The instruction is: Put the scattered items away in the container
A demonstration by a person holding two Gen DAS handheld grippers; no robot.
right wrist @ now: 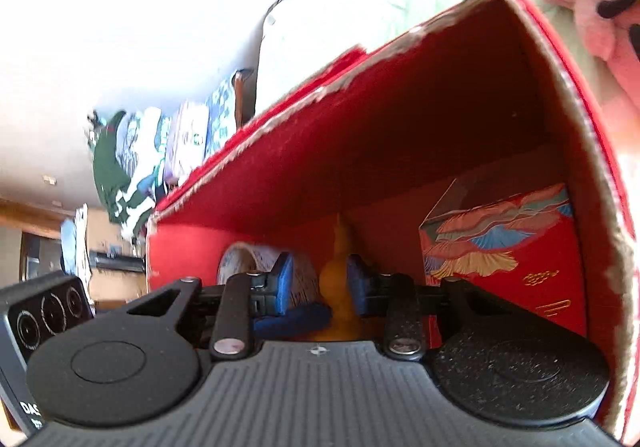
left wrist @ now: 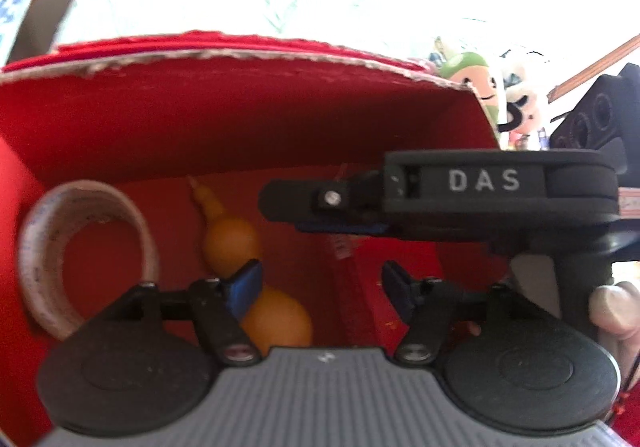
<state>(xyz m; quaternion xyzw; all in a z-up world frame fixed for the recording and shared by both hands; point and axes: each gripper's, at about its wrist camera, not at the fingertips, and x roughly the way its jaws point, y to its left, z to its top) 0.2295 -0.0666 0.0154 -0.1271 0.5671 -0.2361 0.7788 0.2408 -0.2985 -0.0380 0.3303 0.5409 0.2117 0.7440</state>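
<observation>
A red cardboard box (left wrist: 240,115) stands open below both grippers. On its floor lie a roll of printed tape (left wrist: 44,247) at the left and an orange gourd (left wrist: 230,241) in the middle. A red box with a coloured pattern (right wrist: 500,259) stands at the right inside. My left gripper (left wrist: 320,289) hangs open over the floor, its left pad over the gourd's waist. My right gripper (left wrist: 276,207) reaches in from the right, above the floor. In the right wrist view the right gripper (right wrist: 320,281) is open, and the gourd (right wrist: 336,279) shows past the gap, with the tape roll (right wrist: 240,259) behind.
The box's torn rim (left wrist: 200,55) and walls (right wrist: 400,151) close in on all sides. Plush toys (left wrist: 480,83) sit beyond the right wall, a pink plush (right wrist: 592,7) among them. Pale bedding lies behind. A person's finger (left wrist: 612,307) grips the right handle.
</observation>
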